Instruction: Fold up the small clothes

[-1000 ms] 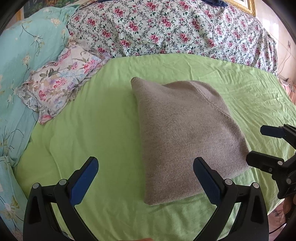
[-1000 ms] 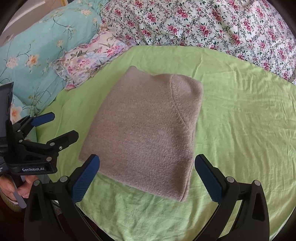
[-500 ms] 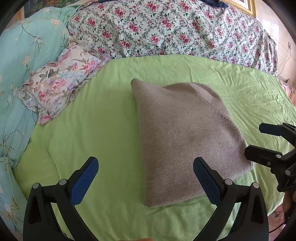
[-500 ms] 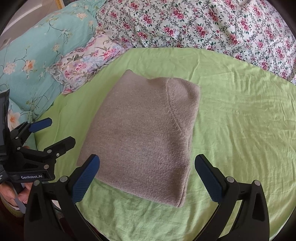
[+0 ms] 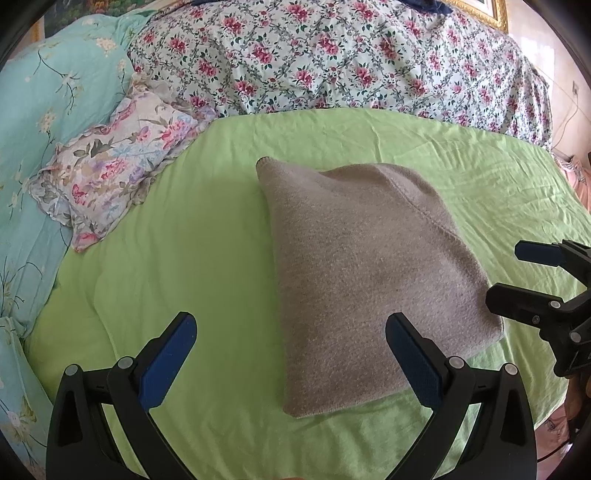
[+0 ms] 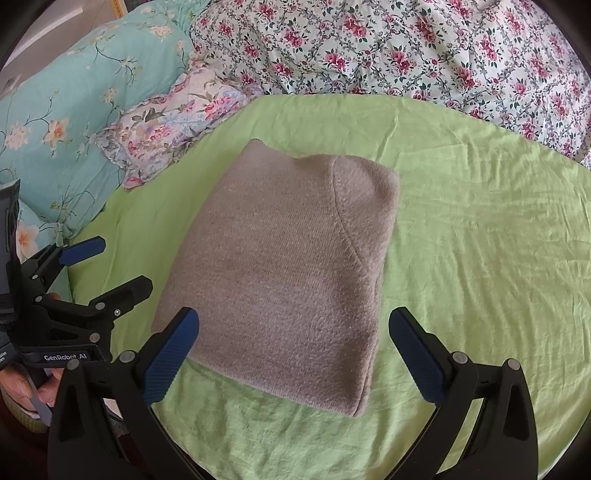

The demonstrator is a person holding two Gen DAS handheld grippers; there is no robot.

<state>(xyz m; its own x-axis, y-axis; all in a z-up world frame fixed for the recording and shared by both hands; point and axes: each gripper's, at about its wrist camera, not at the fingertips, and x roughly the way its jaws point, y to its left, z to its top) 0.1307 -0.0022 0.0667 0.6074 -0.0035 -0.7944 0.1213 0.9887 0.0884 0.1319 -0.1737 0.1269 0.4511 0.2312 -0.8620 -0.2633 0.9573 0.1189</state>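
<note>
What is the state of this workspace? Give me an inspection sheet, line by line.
Surface: green bedsheet, lightly wrinkled.
Job's things: grey knit garment, folded into a compact block, lying flat on the sheet.
Clutter: ruffled floral pillow at the sheet's far left edge, apart from the garment.
Grippers: left gripper open, holding nothing; right gripper open, holding nothing; neither touches the garment.
Cables: thin wire hanging down the wall, far right.
Surroundings: rose-print quilt beyond the sheet, teal floral bedding on the left, gold picture frame top right.
</note>
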